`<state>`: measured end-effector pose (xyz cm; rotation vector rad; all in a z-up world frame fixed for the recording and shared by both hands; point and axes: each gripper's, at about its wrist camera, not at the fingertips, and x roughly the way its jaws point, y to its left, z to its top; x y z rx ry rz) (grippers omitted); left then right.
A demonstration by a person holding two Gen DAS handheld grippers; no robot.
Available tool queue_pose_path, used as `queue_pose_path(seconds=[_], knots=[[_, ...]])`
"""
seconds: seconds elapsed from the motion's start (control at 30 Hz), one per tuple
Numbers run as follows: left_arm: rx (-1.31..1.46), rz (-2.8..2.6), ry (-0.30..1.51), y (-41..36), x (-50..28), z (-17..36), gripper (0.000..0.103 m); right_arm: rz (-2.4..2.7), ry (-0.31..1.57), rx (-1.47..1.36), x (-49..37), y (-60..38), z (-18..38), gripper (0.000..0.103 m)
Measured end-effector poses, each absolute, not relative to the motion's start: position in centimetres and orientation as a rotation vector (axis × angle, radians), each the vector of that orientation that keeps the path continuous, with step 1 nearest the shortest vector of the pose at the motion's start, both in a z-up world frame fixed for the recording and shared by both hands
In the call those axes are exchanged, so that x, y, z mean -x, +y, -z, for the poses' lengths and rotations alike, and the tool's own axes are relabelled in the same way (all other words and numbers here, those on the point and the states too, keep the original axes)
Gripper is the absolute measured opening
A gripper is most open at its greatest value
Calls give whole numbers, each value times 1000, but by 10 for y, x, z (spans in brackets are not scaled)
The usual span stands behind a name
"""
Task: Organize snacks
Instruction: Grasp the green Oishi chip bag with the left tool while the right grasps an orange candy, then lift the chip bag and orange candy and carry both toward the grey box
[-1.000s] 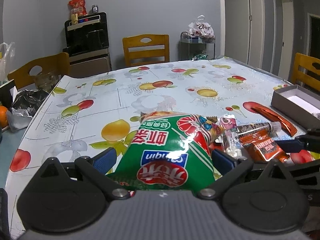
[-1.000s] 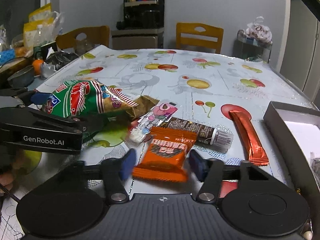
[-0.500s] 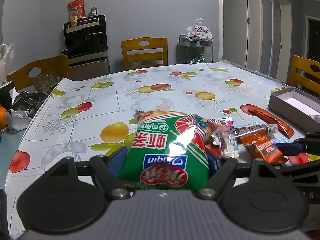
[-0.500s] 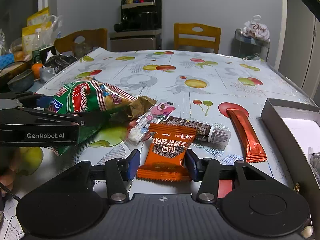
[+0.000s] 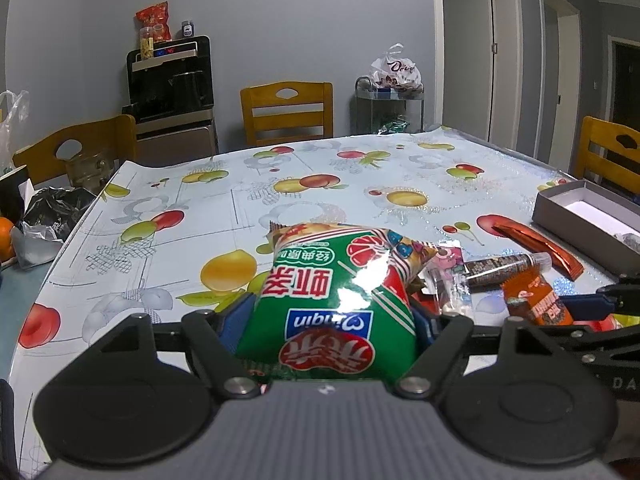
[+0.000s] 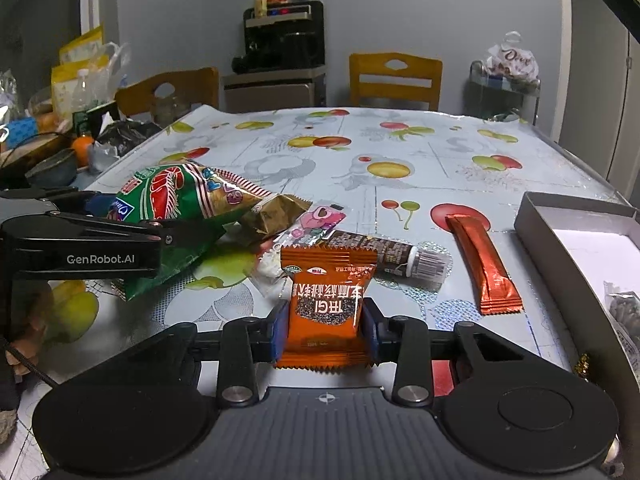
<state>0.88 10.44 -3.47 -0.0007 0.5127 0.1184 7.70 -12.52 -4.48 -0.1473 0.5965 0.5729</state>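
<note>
Your left gripper [image 5: 328, 320] has its blue pads pressed against both flanks of the green snack bag [image 5: 340, 292], clamped around the near end while the far end sticks out ahead over the fruit-print tablecloth [image 5: 160, 200]. That bag looks light, puffed with air and glossy, so I'd expect it to squash and slide; a hold low across the sealed end, as you have it, seems safer than pinching the pillowy middle, and whatever is inside probably crushes easily. Your right gripper [image 6: 325, 326] is closing its jaws on the orange packet [image 6: 326, 300], whose lower half sits squarely between the pads, with both pads at its edges. This packet seems small, flat and crinkly, light enough to lift by its sides, though the foil may buckle rather than resist. It lies just in front of the brown tube-shaped snack [image 6: 384, 256] and the clear candy wrapper [image 6: 304, 232], touching or overlapping them, so lifting straight up looks wise. An orange-red stick pack [image 6: 482, 268] lies off to the right, between the packet and the open grey box [image 6: 532, 224], which I judge to be where the snacks belong.
</note>
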Motion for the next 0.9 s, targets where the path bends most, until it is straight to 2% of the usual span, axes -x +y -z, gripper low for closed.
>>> queue_pose_path(seconds=[0.9], knots=[[-46, -207, 393, 91, 22, 9, 76, -593, 486, 81, -56, -190, 3, 38]])
